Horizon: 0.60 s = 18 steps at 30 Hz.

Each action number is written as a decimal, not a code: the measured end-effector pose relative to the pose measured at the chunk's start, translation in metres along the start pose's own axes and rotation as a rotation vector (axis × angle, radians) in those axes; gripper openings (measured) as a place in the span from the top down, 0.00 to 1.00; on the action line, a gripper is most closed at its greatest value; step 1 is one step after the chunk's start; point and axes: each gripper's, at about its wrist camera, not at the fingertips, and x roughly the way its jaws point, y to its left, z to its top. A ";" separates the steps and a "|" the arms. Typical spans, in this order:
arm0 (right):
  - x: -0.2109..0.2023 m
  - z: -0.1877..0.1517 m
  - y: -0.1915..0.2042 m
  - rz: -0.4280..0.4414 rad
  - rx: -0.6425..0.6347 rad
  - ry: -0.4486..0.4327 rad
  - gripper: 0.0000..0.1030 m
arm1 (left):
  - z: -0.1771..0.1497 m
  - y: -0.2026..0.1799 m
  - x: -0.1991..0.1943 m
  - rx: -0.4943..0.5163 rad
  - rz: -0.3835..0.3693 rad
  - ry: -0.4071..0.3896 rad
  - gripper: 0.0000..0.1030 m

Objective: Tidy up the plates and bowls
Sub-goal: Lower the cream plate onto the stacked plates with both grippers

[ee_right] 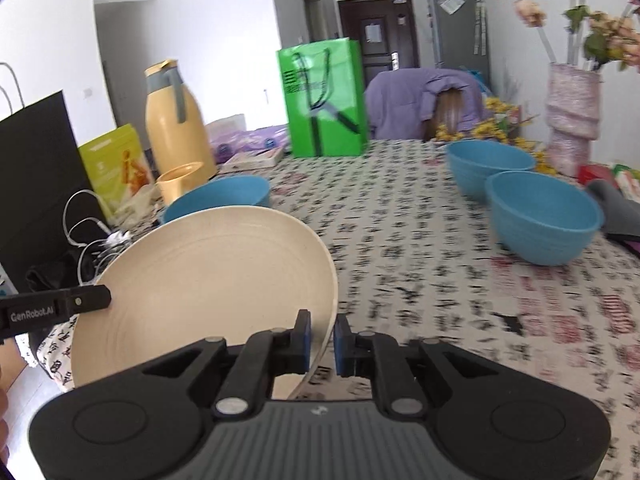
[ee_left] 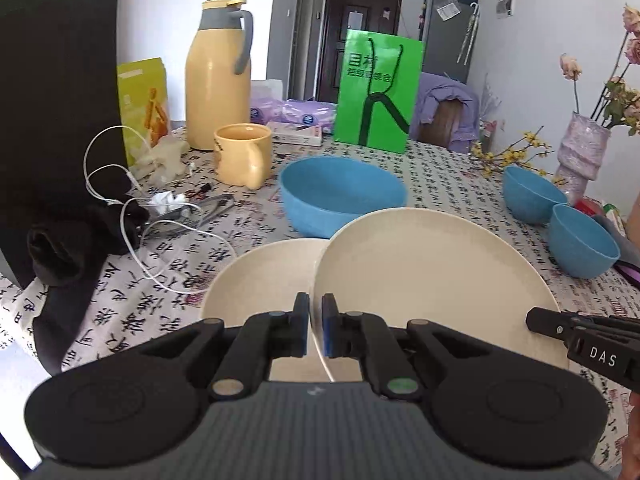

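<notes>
While both grippers carry the cream plate (ee_left: 432, 276) tilted above the counter (ee_right: 420, 240), keep your grip even. Your left gripper (ee_left: 316, 320) is clenched on the plate's near rim, and your right gripper (ee_right: 322, 340) pinches the rim at the opposite edge, its jaws standing only slightly apart around it. A second cream plate (ee_left: 264, 276) lies flat on the counter just below, at about 10 o'clock from the held one in the left wrist view; that looks like the stack target. Level the held plate first, centre it over the lower plate, then lower both hands together. Steer clear of the large blue bowl (ee_left: 340, 192) at 12 o'clock. Two smaller blue bowls (ee_right: 544, 216) sit well apart at 2 o'clock.
</notes>
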 end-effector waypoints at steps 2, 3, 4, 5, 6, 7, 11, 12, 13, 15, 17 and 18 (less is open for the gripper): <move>0.015 0.003 0.016 0.027 -0.016 0.019 0.89 | 0.001 0.016 0.006 -0.019 0.027 0.009 0.94; 0.023 0.004 0.024 0.037 -0.030 0.027 0.89 | 0.002 0.022 0.009 -0.029 0.040 0.014 0.94; 0.029 0.005 0.030 0.045 -0.040 0.032 0.89 | 0.002 0.029 0.012 -0.039 0.051 0.020 0.94; 0.036 0.006 0.038 0.052 -0.051 0.039 0.89 | 0.002 0.034 0.015 -0.041 0.061 0.028 0.94; 0.042 0.006 0.044 0.051 -0.063 0.045 0.88 | 0.002 0.040 0.019 -0.043 0.072 0.033 0.94; 0.047 0.006 0.050 0.047 -0.078 0.047 0.88 | 0.002 0.043 0.021 -0.040 0.080 0.034 0.94; 0.064 0.006 0.067 0.048 -0.107 0.069 0.87 | 0.003 0.055 0.029 -0.045 0.099 0.042 0.94; 0.067 0.006 0.069 0.045 -0.115 0.070 0.87 | 0.003 0.056 0.030 -0.048 0.091 0.045 0.94; 0.068 0.005 0.073 0.032 -0.135 0.066 0.87 | 0.003 0.057 0.032 -0.046 0.090 0.049 0.94; 0.069 0.004 0.077 0.013 -0.167 0.061 0.87 | 0.003 0.056 0.034 -0.038 0.095 0.048 0.94; 0.069 0.004 0.078 0.007 -0.176 0.060 0.87 | 0.003 0.054 0.035 -0.024 0.097 0.044 0.93; 0.069 0.003 0.078 0.005 -0.187 0.059 0.86 | 0.003 0.054 0.035 -0.019 0.094 0.041 0.93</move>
